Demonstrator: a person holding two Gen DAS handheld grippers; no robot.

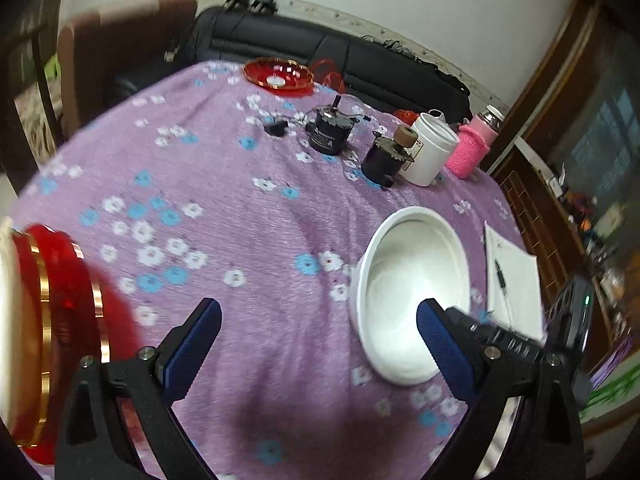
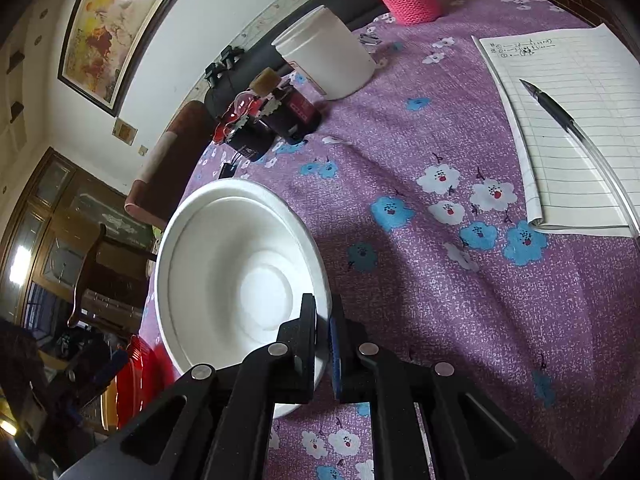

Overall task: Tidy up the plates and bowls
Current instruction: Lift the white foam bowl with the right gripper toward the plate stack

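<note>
Bowl (image 2: 240, 276) rim between right fingers (image 2: 308, 340)

A home living or dining room is indicated. The bench (image 1: 248, 216) is covered with a purple floral cloth (image 2: 420, 280). A black sofa (image 1: 320, 52) is set along the white wall behind it, and a padded brown chair (image 1: 120, 40) stands beside it. A framed painting (image 2: 116, 20) is hung on the wall. Dark wooden cabinets with glass doors (image 2: 52, 216) are seen at the room's edge. A pink knitted bottle sleeve (image 1: 472, 148), a lined notebook (image 2: 572, 120) and a pen (image 2: 560, 116) lie about as household clutter.
</note>
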